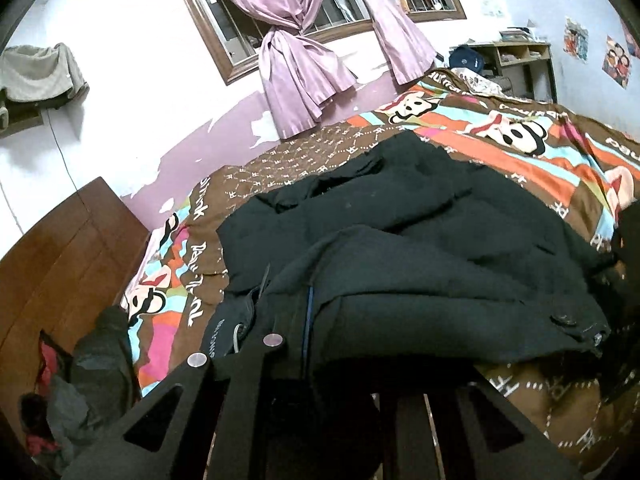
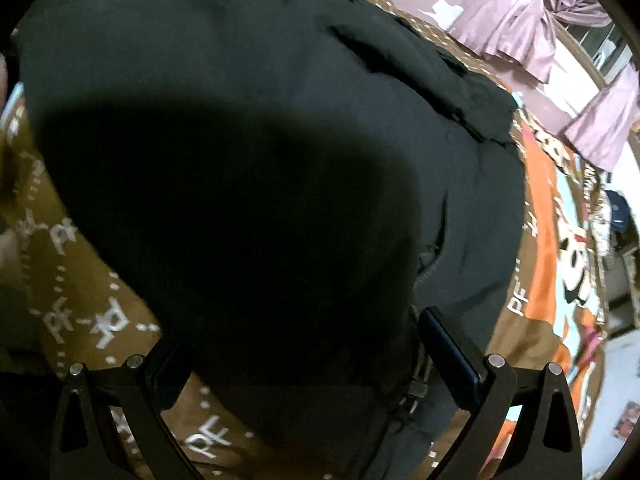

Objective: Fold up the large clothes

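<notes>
Mid-fold on the coat (image 1: 400, 240) on the bed (image 1: 520, 152)
Our right gripper (image 2: 304, 356) is spread wide around a fold; left gripper (image 1: 320, 360) we can't tell. Next, we'd pinch and carry it over

Purple curtains (image 1: 296, 64) hang knotted at a barred window (image 1: 240, 20); a cartoon bedspread (image 1: 500, 140) covers the bed beside a wooden headboard (image 1: 60, 264).

Pink curtains (image 1: 296, 60) are hanging by a barred window (image 1: 340, 4). Paint is peeling off the white wall (image 1: 132, 92) beside a wooden headboard (image 1: 60, 264).
</notes>
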A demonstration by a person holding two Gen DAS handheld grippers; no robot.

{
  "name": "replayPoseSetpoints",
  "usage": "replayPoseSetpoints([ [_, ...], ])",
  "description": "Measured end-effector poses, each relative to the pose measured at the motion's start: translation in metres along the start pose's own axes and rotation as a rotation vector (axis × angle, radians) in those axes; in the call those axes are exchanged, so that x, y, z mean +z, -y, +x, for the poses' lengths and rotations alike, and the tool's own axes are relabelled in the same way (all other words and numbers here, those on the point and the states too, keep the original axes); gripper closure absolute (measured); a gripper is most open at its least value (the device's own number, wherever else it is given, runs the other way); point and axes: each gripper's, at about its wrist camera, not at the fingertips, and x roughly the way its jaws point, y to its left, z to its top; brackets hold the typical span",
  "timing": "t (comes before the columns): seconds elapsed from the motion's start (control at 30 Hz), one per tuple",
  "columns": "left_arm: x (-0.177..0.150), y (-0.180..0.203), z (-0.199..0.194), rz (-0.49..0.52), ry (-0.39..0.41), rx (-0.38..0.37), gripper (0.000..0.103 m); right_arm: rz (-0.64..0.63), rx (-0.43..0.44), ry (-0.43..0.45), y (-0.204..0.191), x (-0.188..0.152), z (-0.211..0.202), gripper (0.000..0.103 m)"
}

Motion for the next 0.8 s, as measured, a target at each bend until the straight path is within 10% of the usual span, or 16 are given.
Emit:
replayPoseSetpoints([
  [0.17, 0.005, -0.005, 0.001, -0.011, 0.004, -0.005, 0.093, -0.014, -0.096, -0.021, 0.009, -0.006, 0.013, 0.001],
  [0.5, -0.019, -0.019, -0.004, -0.038, -0.019, -0.004, 0.093, 0.062, -0.071, 0.161, 0.078, 0.012, -0.046, 0.083],
  [0.8, -0.008, -0.049, -0.021, -0.177, 0.017, -0.026, 0.096, 0.164, -0.006, 0.363, 0.118, 0.052, -0.118, 0.094],
])
